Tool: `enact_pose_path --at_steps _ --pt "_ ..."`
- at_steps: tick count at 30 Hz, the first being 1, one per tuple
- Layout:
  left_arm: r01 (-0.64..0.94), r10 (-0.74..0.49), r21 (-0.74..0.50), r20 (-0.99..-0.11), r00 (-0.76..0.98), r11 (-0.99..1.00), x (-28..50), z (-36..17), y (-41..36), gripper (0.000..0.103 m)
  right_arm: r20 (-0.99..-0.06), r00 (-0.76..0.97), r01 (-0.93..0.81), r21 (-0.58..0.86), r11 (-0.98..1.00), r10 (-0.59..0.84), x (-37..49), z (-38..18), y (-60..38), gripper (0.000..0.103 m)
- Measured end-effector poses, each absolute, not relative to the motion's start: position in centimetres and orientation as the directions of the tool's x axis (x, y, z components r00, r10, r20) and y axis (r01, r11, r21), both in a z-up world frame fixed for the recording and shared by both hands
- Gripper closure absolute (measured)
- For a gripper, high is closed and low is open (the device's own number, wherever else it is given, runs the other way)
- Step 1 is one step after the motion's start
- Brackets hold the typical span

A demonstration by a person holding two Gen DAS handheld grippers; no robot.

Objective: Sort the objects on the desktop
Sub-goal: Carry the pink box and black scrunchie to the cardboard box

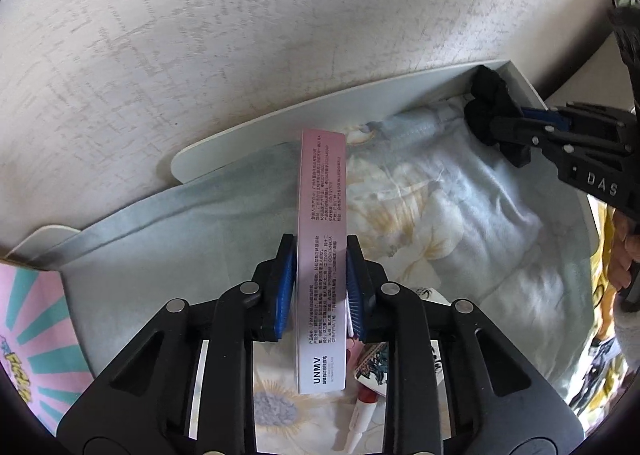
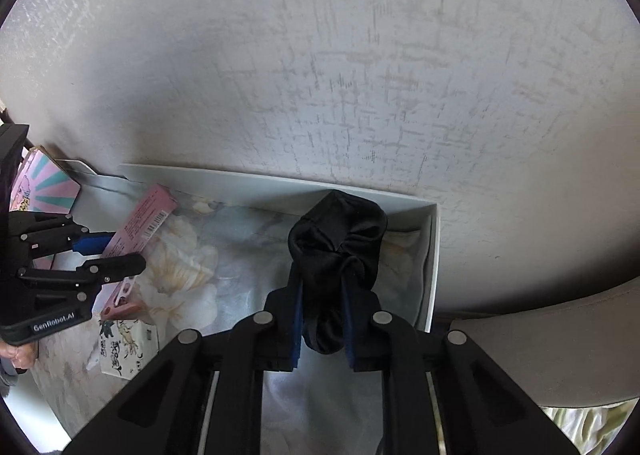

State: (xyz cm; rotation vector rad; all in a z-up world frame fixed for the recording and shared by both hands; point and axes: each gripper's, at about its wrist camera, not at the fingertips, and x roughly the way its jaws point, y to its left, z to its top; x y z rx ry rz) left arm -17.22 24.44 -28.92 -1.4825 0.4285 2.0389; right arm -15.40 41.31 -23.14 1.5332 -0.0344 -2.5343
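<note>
Left gripper (image 1: 321,251) clamps the pink box (image 1: 322,255) (upright); right gripper (image 2: 322,287) pinches the black scrunchie (image 2: 338,251).

You have two grippers, one pink box (image 1: 322,255), one black scrunchie (image 2: 338,251), one white tray (image 2: 434,255), one floral cloth (image 1: 460,223), one small illustrated box (image 2: 126,351) and one red-tipped tube (image 1: 362,411).

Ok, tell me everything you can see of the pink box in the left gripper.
The pink box is long, slim and rectangular, apparently thin cardboard, pink fading to a white end printed "UNMV", with small dark text along its side and a barcode on another face. The left gripper is shut on it, blue pads pressing its two long sides near the middle. It is closed and looks undented, pointing away from the gripper over the floral cloth inside the white tray. Whether it touches the cloth I cannot tell.
</note>
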Motion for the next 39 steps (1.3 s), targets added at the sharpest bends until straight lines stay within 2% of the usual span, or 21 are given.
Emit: enact_pose_path --at_steps 7,15,20,22,29,39 --pt "-0.617 0.290 -0.096 -0.931 -0.223 -0.781 -17.3 -27.2 23.1 0.082 -0.858 -0.482 0.141 0.126 -0.982 -0.179 -14.3 -21.6 40.5 0.088" --pt "-0.589 0.362 -0.179 -0.908 -0.209 -0.788 -17.2 -23.6 19.9 0.082 -0.840 -0.512 0.105 0.148 -0.983 -0.181 -12.6 -18.6 39.1 0.088" --pt "-0.567 0.388 -0.206 -0.895 -0.220 -0.797 -14.8 -21.1 18.0 0.082 -0.831 -0.524 0.104 0.153 -0.983 -0.185 -11.5 -16.8 40.0 0.088" --pt "-0.561 0.387 -0.200 -0.891 -0.236 -0.803 -13.6 -20.1 19.1 0.082 -0.824 -0.536 0.108 0.150 -0.983 -0.185 -10.6 -16.3 39.0 0.088" --pt "-0.555 0.389 -0.166 -0.867 -0.311 -0.815 -10.3 -16.0 15.3 0.082 -0.799 -0.569 0.133 0.145 -0.980 -0.195 -8.3 -12.7 35.5 0.088" --pt "-0.524 0.339 -0.070 -0.833 -0.437 -0.849 -6.8 -11.6 7.3 0.082 -0.761 -0.602 0.251 0.105 -0.962 -0.240 -6.5 -7.5 28.4 0.088"
